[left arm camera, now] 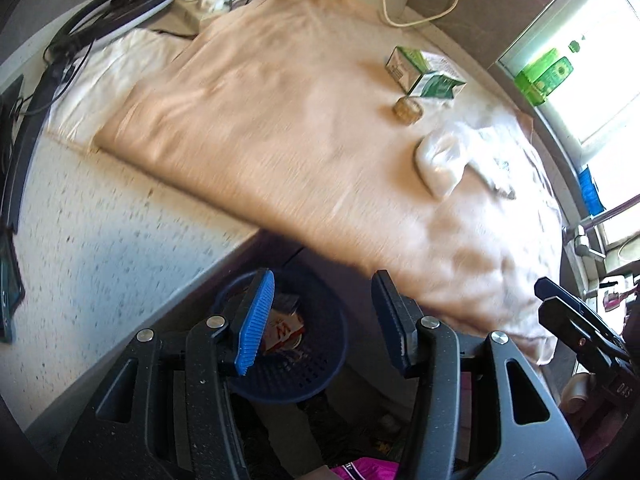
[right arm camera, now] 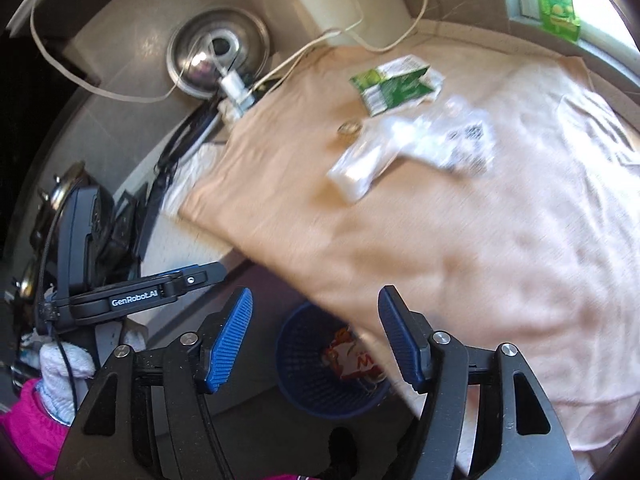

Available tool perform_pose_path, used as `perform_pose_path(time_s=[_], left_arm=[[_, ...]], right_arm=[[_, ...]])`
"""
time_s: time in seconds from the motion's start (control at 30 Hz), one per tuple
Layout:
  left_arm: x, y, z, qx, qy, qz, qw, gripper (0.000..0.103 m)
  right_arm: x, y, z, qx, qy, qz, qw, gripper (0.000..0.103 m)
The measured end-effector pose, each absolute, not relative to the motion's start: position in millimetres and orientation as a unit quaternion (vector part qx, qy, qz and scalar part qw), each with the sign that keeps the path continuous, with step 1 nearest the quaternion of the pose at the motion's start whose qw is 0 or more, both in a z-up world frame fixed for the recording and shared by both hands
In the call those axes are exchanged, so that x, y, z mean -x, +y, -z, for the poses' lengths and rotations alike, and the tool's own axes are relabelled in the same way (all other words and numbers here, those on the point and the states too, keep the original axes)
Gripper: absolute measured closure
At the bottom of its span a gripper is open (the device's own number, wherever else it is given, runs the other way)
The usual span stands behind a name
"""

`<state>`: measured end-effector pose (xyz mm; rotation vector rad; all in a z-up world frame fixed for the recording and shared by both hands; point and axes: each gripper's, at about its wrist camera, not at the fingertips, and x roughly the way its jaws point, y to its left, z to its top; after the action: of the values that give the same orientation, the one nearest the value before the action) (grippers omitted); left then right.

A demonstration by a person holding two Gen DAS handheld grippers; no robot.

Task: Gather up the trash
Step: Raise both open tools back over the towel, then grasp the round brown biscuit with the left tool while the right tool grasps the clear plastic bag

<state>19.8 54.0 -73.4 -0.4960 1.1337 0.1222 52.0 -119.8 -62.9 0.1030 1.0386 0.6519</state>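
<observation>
Both my claws, left and right, hang apart and empty over the bin, carton up at 1 o'clock.

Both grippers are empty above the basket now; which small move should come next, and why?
Probably reach the right gripper toward the white plastic wrapper on the cloth. Its jaws are open and empty, the basket already holds a wrapper, and this piece lies nearest.
</observation>
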Motion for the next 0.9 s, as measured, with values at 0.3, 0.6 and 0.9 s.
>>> perform_pose_path(time_s=[0.3, 0.6, 0.9], left_arm=[[-70.8, 37.7, 58.5, 0.228, 0.515, -0.045, 0.825, 0.051], [-120.1, 25.9, 53.6, 0.227, 0.508, -0.040, 0.830, 0.044], [-174.2, 15.7, 65.3, 0.226, 0.511, -0.049, 0.828, 0.044]], right_arm=[[-100.0, -154.5, 51.0, -0.068, 0.477, -0.280, 0.830, 0.038], [-156.4, -184.3, 62.5, -0.095, 0.496, -0.258, 0.824, 0.032], [-203.1, -205.7, 78.8, -0.149, 0.518, -0.262, 0.801, 0.032]])
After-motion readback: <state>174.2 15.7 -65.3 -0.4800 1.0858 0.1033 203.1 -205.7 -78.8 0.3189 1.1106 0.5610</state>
